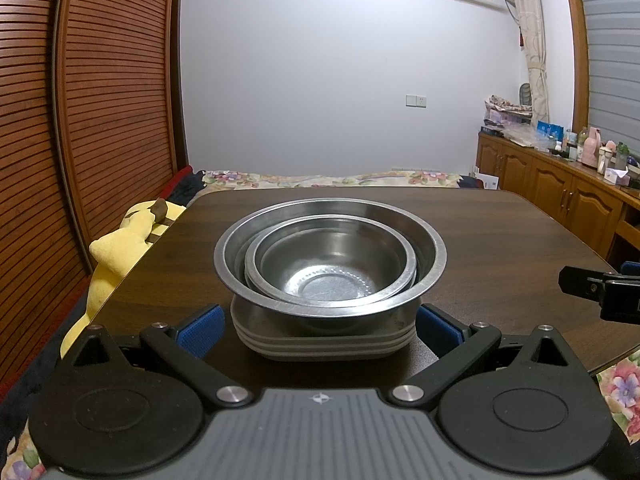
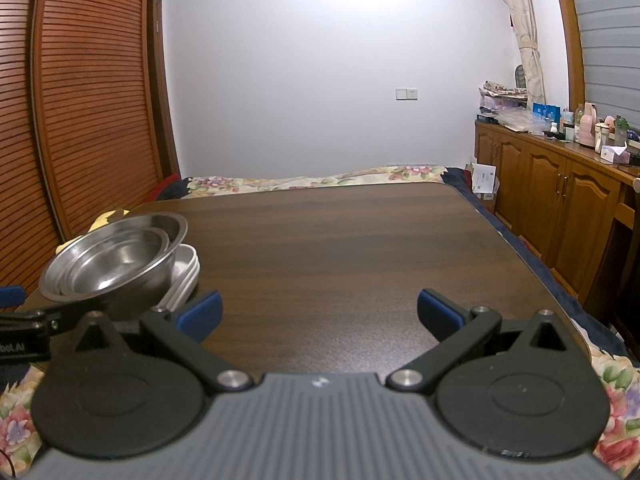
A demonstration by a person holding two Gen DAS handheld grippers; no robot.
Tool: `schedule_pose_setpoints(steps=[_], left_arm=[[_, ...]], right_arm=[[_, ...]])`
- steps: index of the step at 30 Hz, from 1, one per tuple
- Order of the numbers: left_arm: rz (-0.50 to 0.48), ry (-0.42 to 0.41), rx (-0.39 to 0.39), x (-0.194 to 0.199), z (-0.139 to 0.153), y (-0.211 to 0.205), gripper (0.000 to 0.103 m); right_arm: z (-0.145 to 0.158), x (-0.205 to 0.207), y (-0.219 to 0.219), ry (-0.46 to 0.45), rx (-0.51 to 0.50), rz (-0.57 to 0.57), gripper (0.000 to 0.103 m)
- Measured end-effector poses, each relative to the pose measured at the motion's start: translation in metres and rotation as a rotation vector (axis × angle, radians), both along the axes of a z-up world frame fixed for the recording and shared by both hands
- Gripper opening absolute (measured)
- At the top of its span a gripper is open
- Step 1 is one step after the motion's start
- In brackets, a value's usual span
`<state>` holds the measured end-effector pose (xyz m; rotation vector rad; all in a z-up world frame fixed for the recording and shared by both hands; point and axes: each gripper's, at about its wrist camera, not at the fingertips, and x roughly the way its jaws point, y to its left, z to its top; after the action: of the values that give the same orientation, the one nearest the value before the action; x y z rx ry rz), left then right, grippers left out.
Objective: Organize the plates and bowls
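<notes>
Steel bowls [image 1: 330, 264] sit nested on stacked white plates [image 1: 324, 340] on the counter [image 2: 360, 248] (dark wood). The left hand-held gripper [image 1: 320, 326] flanks the plates, fingers apart; the right hand-held gripper [image 2: 319, 312] gapes, empty.

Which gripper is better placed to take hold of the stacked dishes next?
Left. The open left gripper straddles the white plates under the steel bowls. The open right gripper faces bare table, stack off to its left.

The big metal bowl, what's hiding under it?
Under the big metal bowl sits a stack of white plates; three rims show. The bowl covers their middles. A smaller metal bowl nests inside it.
</notes>
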<state>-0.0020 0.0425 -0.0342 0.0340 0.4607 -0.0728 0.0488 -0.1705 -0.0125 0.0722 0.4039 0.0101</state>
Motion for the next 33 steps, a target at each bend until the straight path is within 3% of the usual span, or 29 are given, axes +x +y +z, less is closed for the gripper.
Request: schedule_pose_setpoints(steps=[33], left_arm=[[-0.001, 0.001, 0.000, 0.0002, 0.0003, -0.0005, 0.103]], right_arm=[[-0.0014, -0.0013, -0.0032, 0.002, 0.006, -0.003, 0.103]])
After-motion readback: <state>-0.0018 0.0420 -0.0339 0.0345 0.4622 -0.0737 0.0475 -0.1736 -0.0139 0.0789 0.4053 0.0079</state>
